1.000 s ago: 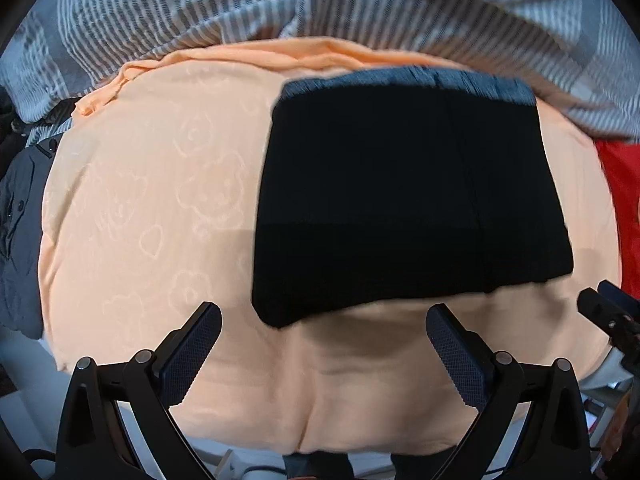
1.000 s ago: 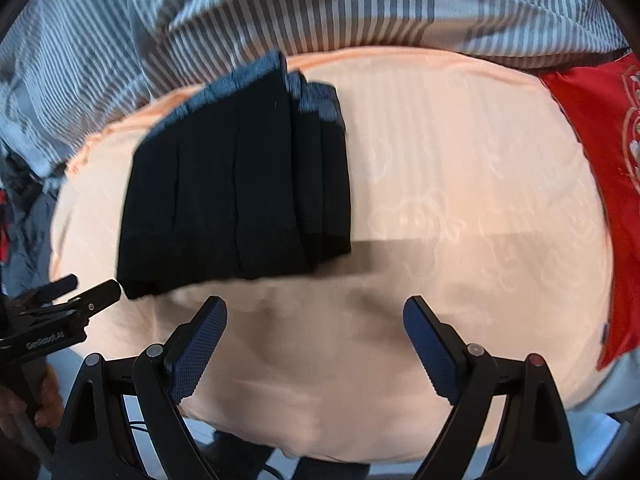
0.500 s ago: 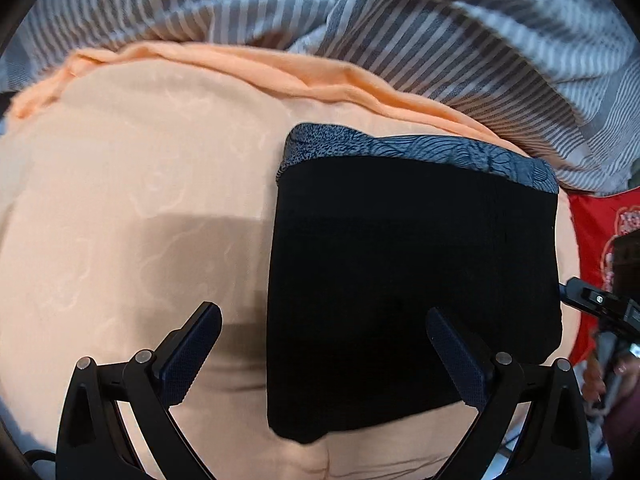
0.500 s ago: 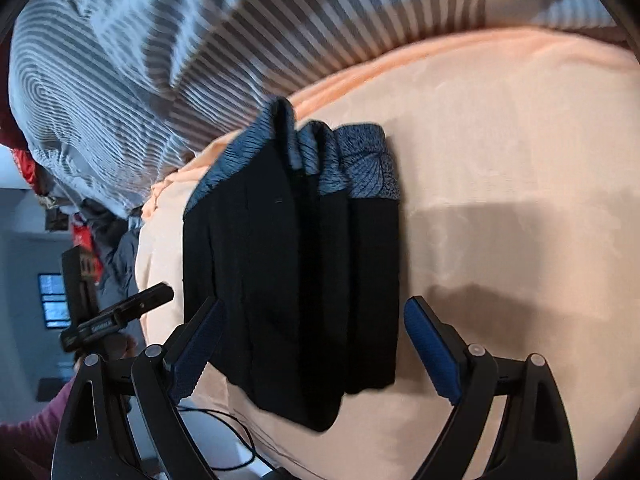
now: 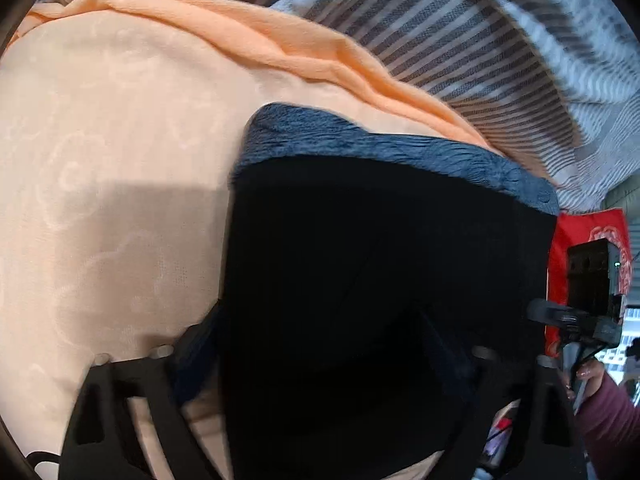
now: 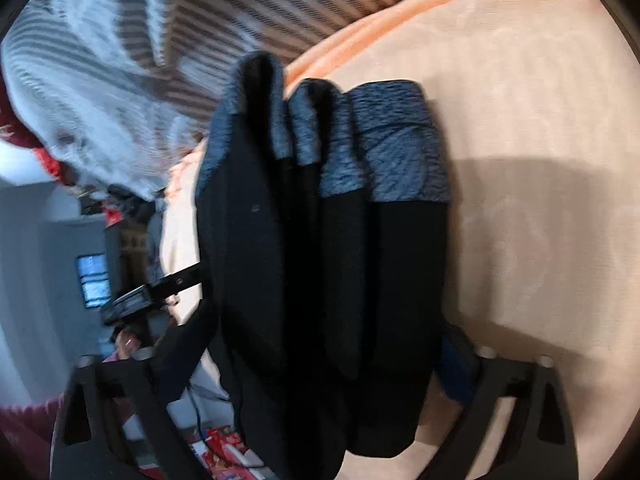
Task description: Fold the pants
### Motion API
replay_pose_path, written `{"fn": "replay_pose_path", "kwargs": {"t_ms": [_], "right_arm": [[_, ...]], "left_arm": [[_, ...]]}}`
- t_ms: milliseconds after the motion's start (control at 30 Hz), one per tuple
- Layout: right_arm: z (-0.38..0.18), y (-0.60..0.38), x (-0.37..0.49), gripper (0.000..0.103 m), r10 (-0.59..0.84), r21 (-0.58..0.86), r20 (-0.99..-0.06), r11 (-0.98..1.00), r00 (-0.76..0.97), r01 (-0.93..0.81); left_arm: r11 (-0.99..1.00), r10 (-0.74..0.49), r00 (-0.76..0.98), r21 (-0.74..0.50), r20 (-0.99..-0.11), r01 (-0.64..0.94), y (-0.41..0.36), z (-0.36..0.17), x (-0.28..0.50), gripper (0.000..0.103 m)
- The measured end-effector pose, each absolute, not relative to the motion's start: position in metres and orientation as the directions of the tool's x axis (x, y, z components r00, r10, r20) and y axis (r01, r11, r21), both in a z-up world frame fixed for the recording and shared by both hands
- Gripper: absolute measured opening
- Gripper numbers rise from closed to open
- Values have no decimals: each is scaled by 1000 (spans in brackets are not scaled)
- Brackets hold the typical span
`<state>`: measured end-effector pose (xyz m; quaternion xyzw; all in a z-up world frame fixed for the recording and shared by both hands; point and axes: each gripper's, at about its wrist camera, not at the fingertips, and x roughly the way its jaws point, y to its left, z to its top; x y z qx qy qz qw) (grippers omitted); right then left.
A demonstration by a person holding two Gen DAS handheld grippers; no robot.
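The black pants (image 5: 380, 260) lie folded into a thick block on a peach blanket (image 5: 100, 160), their blue-grey waistband (image 5: 380, 148) at the far end. My left gripper (image 5: 320, 340) stands over the block's near left part. Its jaws are closing with the cloth between them, and I see no grip. From the right wrist, the pants (image 6: 320, 260) show their stacked layers edge-on. My right gripper (image 6: 326, 332) straddles the whole stack with its jaws closing. Its fingers (image 6: 456, 356) are right at the sides. A finger of the right gripper (image 5: 556, 314) shows at the pants' right edge.
A grey striped duvet (image 5: 480, 40) is bunched behind the blanket. A red cloth (image 5: 580, 232) lies to the right. The person's hand and maroon sleeve (image 5: 608, 412) are at the lower right. The bed's near edge runs just under the grippers, with floor clutter (image 6: 224, 452) below.
Both grippers have come down and forward onto the folded pants. Their fingers, which stood short of the cloth a second ago, now flank it and have narrowed.
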<state>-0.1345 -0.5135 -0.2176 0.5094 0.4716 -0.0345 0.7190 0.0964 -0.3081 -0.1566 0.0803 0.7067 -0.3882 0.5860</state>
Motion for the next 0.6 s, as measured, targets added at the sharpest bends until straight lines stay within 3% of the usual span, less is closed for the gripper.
{"fn": "replay_pose_path", "kwargs": {"t_ms": [33, 133, 233, 600], "right_arm": [[-216, -513, -136, 65, 437, 713, -701, 462, 564, 528], [-206, -509, -138, 52, 443, 723, -689, 463, 573, 513], [-191, -504, -141, 48, 451, 747, -663, 452, 598, 488], [-170, -473, -210, 48, 502, 780, -626, 406, 597, 477]], "left_arm": [[684, -345, -293, -452, -892, 573, -309, -153, 94, 81], [685, -333, -257, -420, -907, 595, -311, -137, 85, 68], [685, -337, -225, -402, -914, 607, -311, -116, 80, 58], [689, -249, -179, -304, -952, 658, -294, -69, 6, 58]]}}
